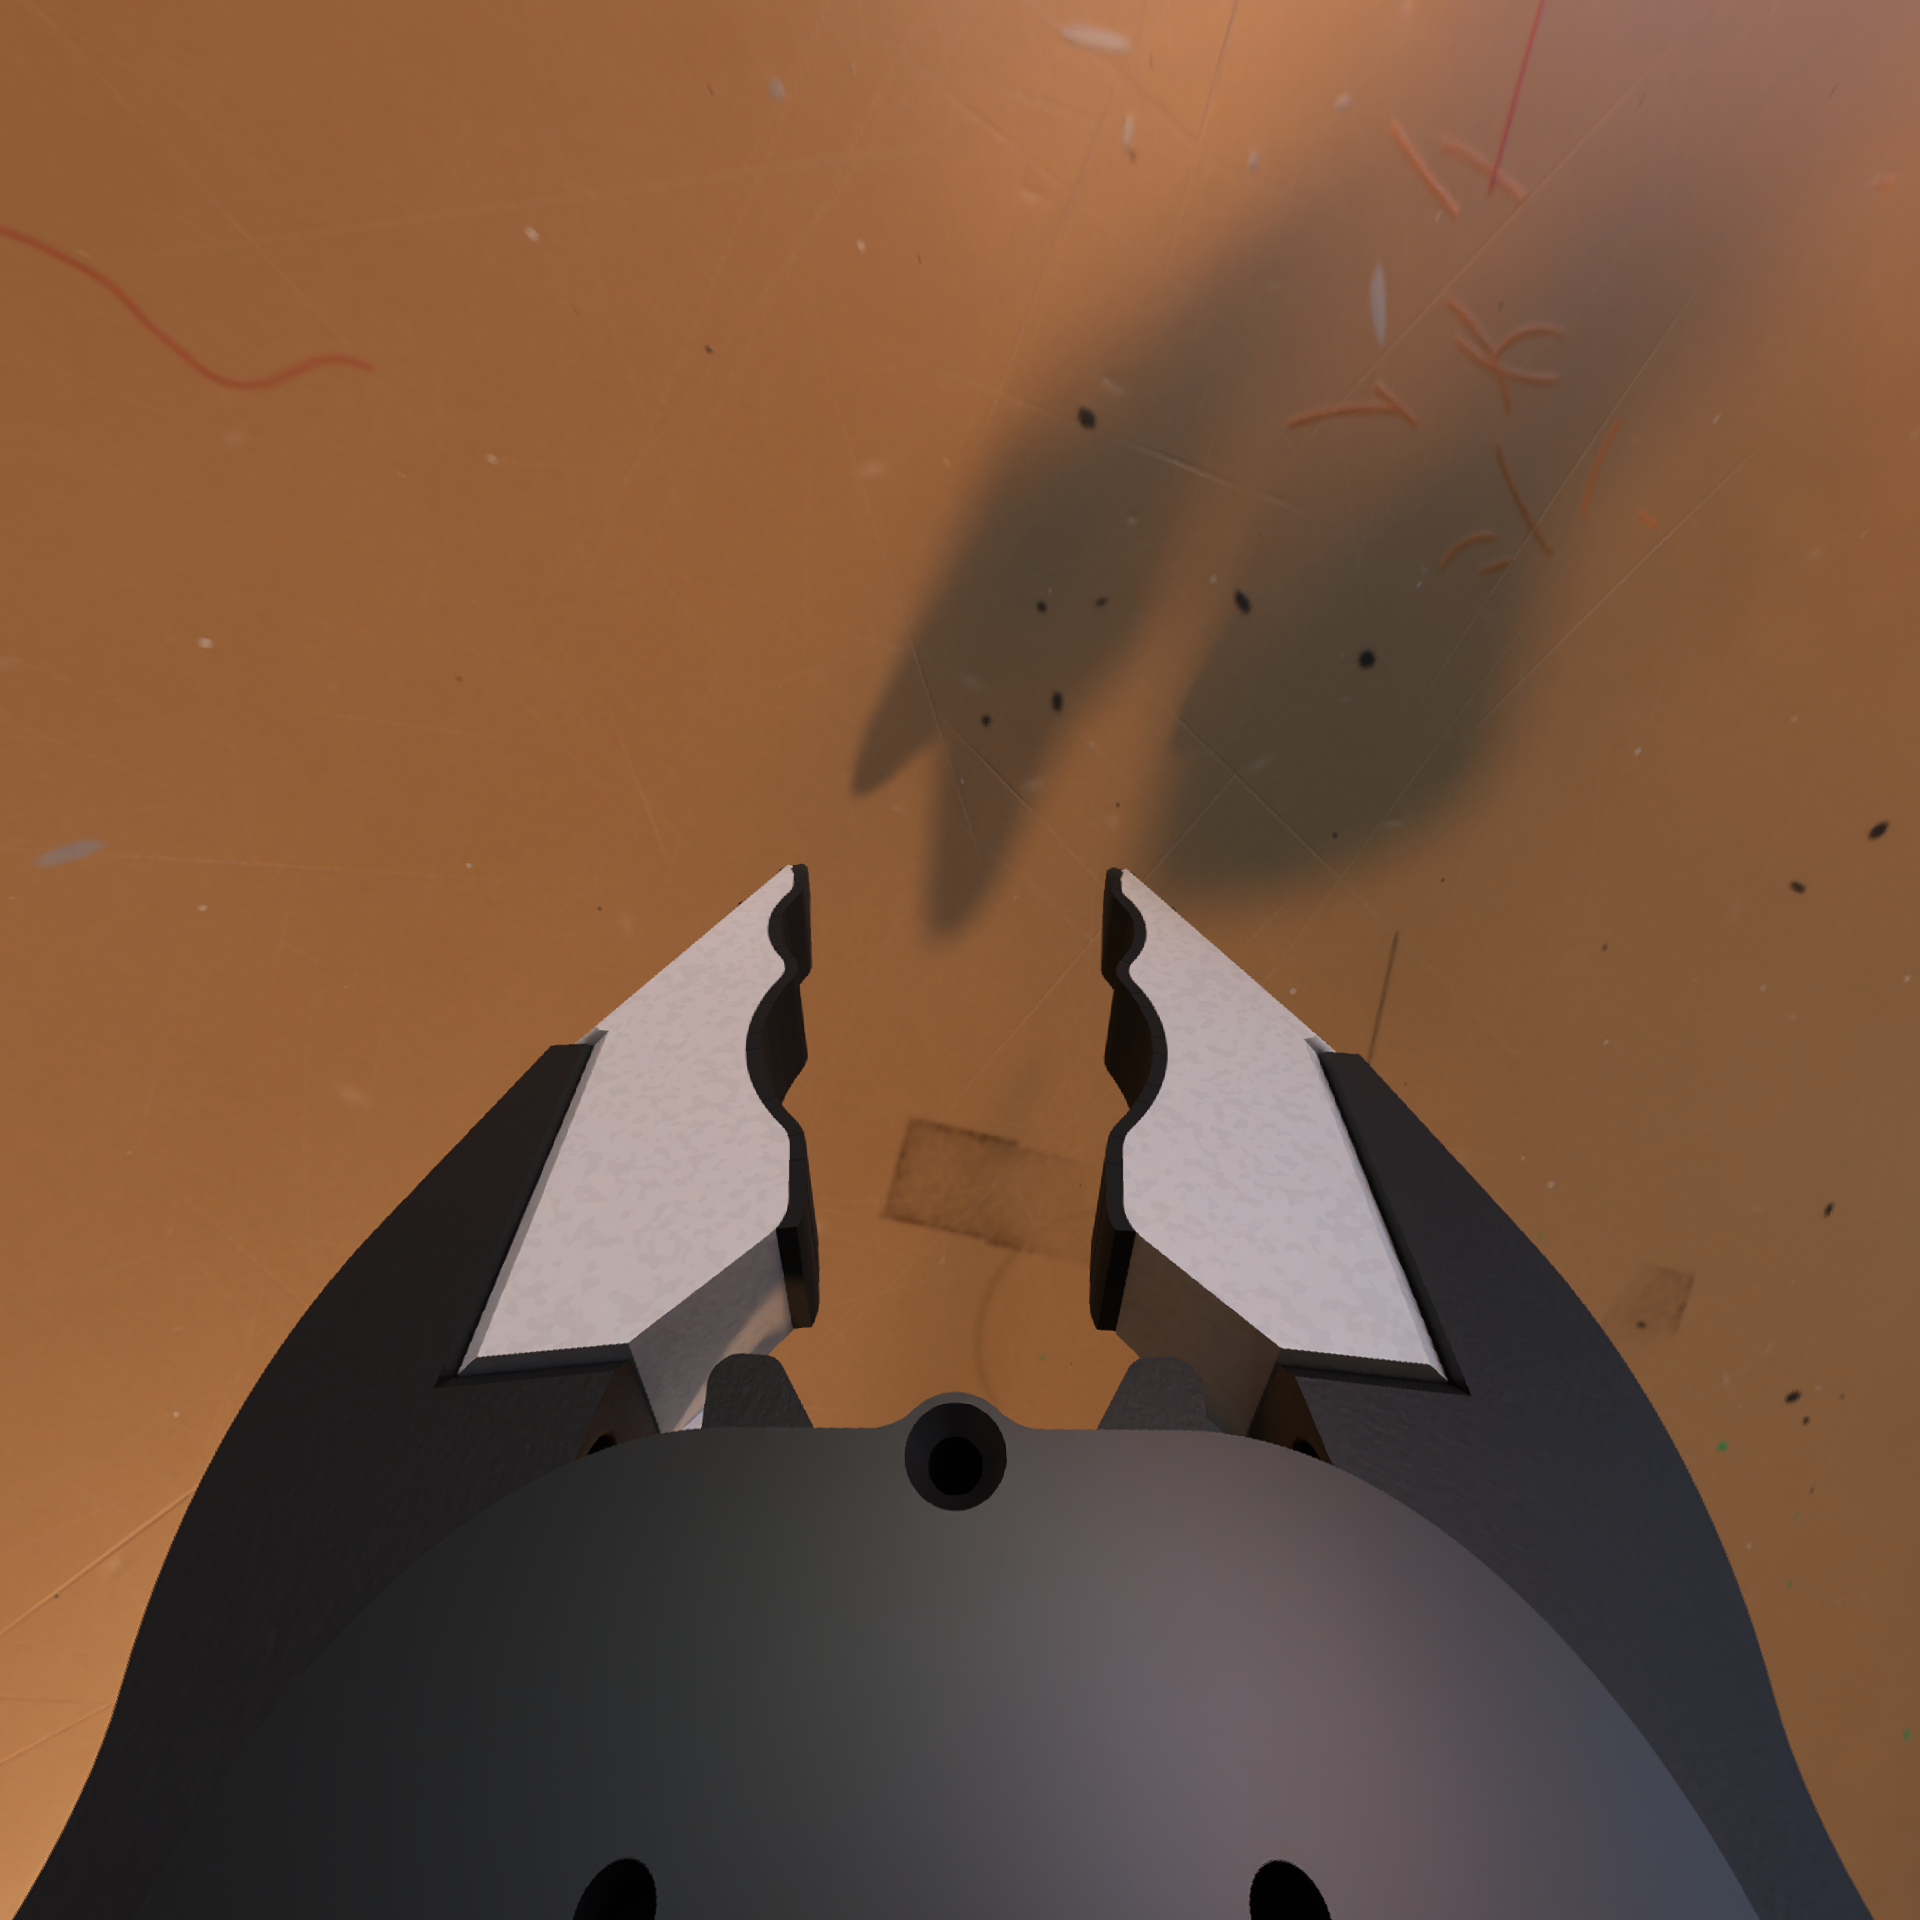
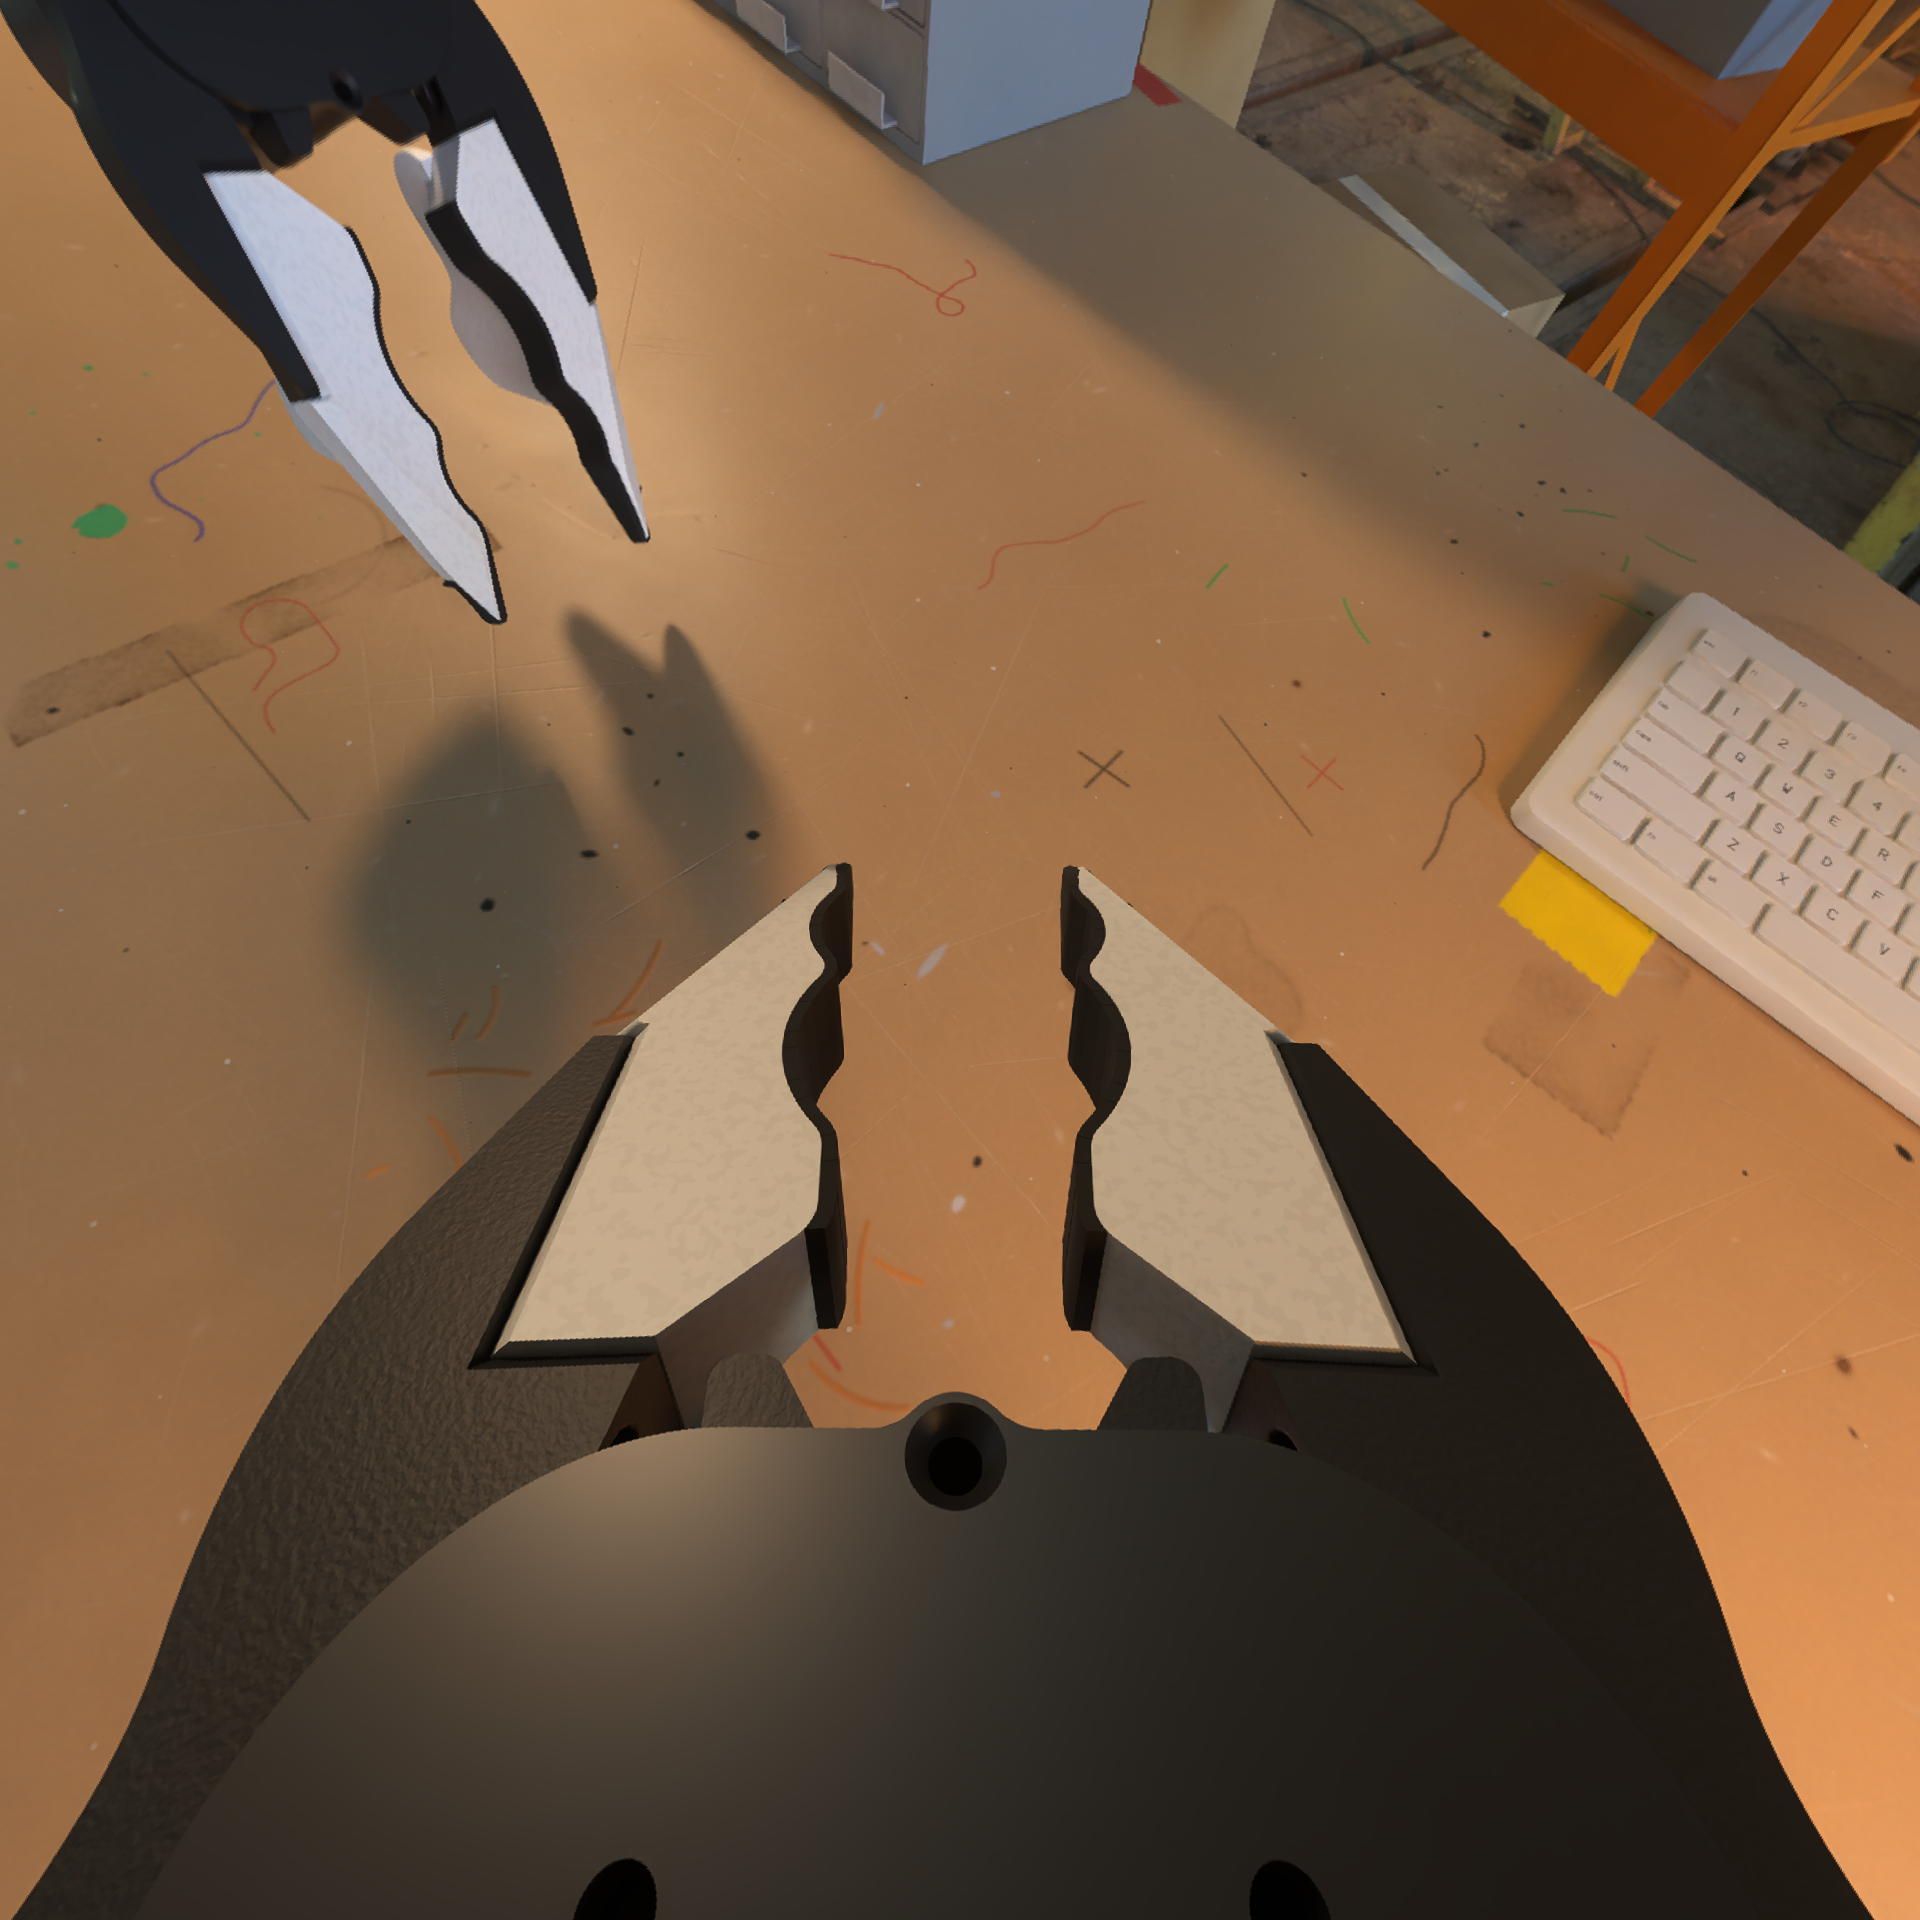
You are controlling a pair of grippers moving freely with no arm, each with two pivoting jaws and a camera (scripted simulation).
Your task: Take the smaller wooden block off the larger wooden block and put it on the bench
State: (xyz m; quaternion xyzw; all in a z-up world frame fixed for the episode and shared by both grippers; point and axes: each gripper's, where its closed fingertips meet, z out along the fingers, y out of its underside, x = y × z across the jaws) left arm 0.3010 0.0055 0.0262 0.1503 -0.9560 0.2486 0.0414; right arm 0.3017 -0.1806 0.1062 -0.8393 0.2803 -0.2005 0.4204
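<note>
- Neither wooden block showed in either wrist view; where they sat could not be told.
- Left gripper (image 1: 956, 883) hung above bare bench (image 1: 416, 623), fingers apart, nothing between them. The right wrist view showed it at upper left (image 2: 566, 577), clear of the surface, its shadow (image 2: 582, 810) below.
- Right gripper (image 2: 956, 883) likewise hung over the bench, fingers apart and empty.
- Judged handling: a small wooden block should be rigid and light, not fragile. Flat opposite side faces look the best hold, mid-height, clear of the larger block beneath, which a skewed lift might drag.
- Open room: wide scuffed bench top between and ahead of both grippers, good for setting down.
- Limits: white keyboard (image 2: 1756, 821) with yellow tape (image 2: 1574, 925) just beside it at right; bench edge (image 2: 1662, 457) beyond; grey cabinet (image 2: 987, 73) at the far end; orange rack (image 2: 1704, 177) off the bench.
</note>
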